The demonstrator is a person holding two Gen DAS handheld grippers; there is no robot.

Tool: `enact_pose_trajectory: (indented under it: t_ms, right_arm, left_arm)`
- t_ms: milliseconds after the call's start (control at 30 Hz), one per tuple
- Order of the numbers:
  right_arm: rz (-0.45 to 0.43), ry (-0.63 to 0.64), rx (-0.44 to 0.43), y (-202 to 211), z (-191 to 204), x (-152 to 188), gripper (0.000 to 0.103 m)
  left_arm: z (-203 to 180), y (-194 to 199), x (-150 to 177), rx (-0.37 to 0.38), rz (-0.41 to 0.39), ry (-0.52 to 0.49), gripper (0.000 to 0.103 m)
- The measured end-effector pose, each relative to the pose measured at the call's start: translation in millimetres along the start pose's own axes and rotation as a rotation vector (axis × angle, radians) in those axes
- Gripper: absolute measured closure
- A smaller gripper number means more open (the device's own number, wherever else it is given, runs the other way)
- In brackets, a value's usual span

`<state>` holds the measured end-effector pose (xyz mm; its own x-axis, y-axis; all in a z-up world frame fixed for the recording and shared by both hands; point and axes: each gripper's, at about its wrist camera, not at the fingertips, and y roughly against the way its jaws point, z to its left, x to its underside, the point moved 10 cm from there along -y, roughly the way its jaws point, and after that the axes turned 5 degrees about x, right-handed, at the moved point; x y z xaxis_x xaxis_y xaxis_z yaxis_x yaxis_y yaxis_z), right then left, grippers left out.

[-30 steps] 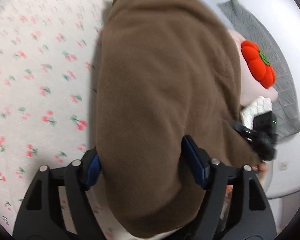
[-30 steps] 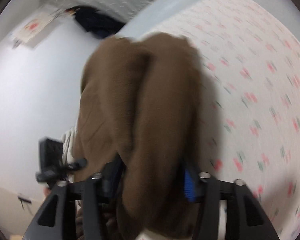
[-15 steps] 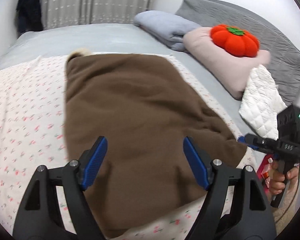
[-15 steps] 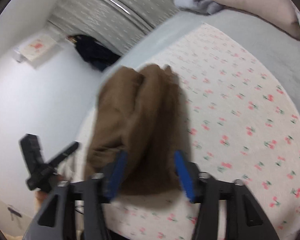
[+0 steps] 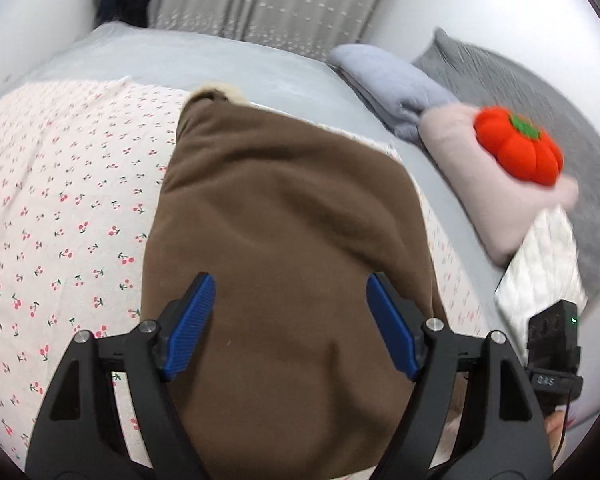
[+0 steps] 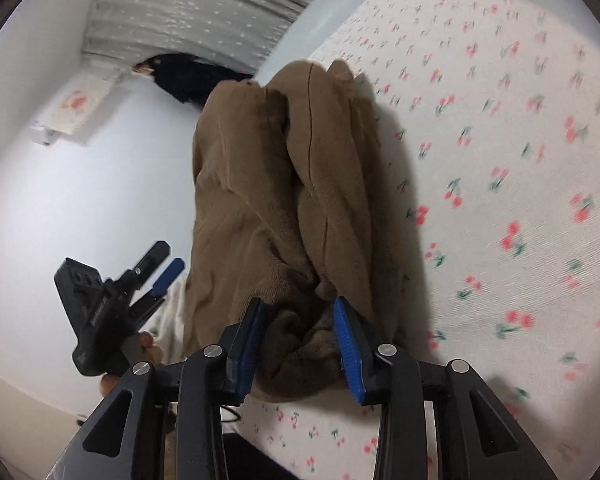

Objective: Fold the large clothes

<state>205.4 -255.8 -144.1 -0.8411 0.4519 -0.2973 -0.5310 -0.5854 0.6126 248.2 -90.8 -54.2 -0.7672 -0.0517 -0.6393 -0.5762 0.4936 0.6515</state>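
Brown garment (image 5: 284,240) folded on cherry-print sheet (image 5: 60,208); left tool (image 5: 290,330) wide, empty; right tool (image 6: 300,344) closing on garment edge

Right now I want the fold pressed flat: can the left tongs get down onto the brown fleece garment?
Probably yes: the left tongs hang open over the brown fleece garment with nothing between; the right tongs work its near edge.

right fingers (image 6: 342,338) closing around brown garment (image 6: 300,344)
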Motion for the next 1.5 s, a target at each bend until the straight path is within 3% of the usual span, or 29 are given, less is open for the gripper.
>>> enact_pose_trajectory:
  t_ms: [67, 133, 167, 267, 333, 433, 467, 500, 533, 567, 633, 700, 767, 833, 900, 1000, 1067, 1133, 1233, 1333, 1400, 1500]
  right_arm:
    - [-0.022, 0.059, 0.061, 13.9, 23.0, -18.1, 0.052]
    - [-0.076, 0.135, 0.109, 26.1, 48.6, -39.2, 0.026]
    - [-0.102, 0.173, 0.12, 27.5, 61.7, -50.4, 0.025]
    - [-0.105, 0.195, 0.097, 4.8, 83.8, -74.8, 0.025]
    - [-0.092, 0.192, 0.111, -15.6, 81.8, -82.3, 0.025]
    - [-0.081, 0.216, 0.242, -48.4, 55.2, -82.4, 0.027]
    - [-0.063, 0.221, 0.31, -60.4, 43.7, -82.1, 0.03]
    - [-0.043, 0.221, 0.32, -67.4, 41.6, -81.8, 0.046]
    - [-0.043, 0.22, 0.287, -65.9, 47.5, -83.1, 0.071]
    - [-0.041, 0.222, 0.23, -64.0, 57.9, -83.5, 0.081]
    - [-0.079, 0.218, 0.106, -45.4, 86.0, -89.2, 0.089]
    - [-0.125, 0.196, -0.091, -11.6, 117.7, -95.8, 0.09]
    - [-0.165, 0.203, -0.139, 12.9, 127.6, -99.6, 0.09]
    - [-0.164, 0.14, -0.174, 21.6, 108.6, -104.9, 0.09]
    - [-0.116, -0.034, -0.208, 12.0, 57.4, -110.4, 0.09]
    - [-0.011, -0.246, -0.127, -26.4, -27.1, -97.8, 0.086]
    - [-0.008, -0.265, -0.127, -26.7, -33.7, -92.8, 0.084]
    - [-0.068, -0.187, -0.057, -8.7, -19.7, -94.9, 0.076]
    - [-0.238, 0.054, 0.17, 35.2, 18.5, -92.5, 0.076]
    - [-0.332, 0.287, 0.215, 48.9, 67.0, -73.5, 0.074]
    - [-0.29, 0.394, 0.219, 28.4, 79.0, -52.4, 0.07]
    - [-0.146, 0.426, 0.335, -23.2, 37.6, -27.9, 0.073]
  left_arm:
    - [1.0, -1.8, -7.7, 0.017, 0.004, 0.012, 0.024]
    - [4.0, -2.8, -12.3, 0.047, -0.026, 0.005, 0.023]
    - [5.8, -2.1, -11.2, 0.057, -0.042, 0.001, 0.023]
    - [21.6, 0.9, -2.2, 0.074, -0.095, -0.019, 0.023]
    - [30.6, -1.3, -1.4, 0.048, -0.059, -0.057, 0.023]
    - [36.7, 3.3, -12.1, 0.089, -0.086, -0.032, 0.023]
    - [37.8, 3.9, -13.1, 0.118, -0.085, -0.02, 0.023]
    - [39.0, 3.9, -13.4, 0.131, -0.086, -0.017, 0.023]
    - [39.9, 4.5, -14.6, 0.143, -0.093, -0.021, 0.023]
    - [38.8, 5.7, -16.4, 0.152, -0.102, -0.029, 0.023]
    - [32.0, 9.8, -19.8, 0.19, -0.124, -0.052, 0.023]
    - [19.6, 13.7, -22.8, 0.256, -0.147, -0.076, 0.023]
    - [7.9, 8.9, -19.2, 0.303, -0.133, -0.096, 0.023]
    - [-3.8, -11.7, -3.9, 0.324, -0.064, -0.119, 0.023]
    - [-10.2, -28.9, 8.7, 0.326, -0.025, -0.141, 0.023]
    - [-22.2, -37.4, 17.2, 0.336, -0.006, -0.191, 0.023]
    - [-22.7, -37.1, 16.8, 0.33, -0.007, -0.197, 0.023]
    - [-18.2, -38.6, 16.7, 0.311, -0.006, -0.195, 0.023]
    - [-16.4, -35.6, 18.0, 0.319, -0.015, -0.183, 0.023]
    - [-15.6, -34.1, 20.1, 0.323, -0.017, -0.199, 0.023]
    - [-17.5, -31.1, 24.9, 0.343, -0.02, -0.216, 0.023]
    - [-24.7, -22.6, 44.5, 0.398, 0.0, -0.283, 0.023]
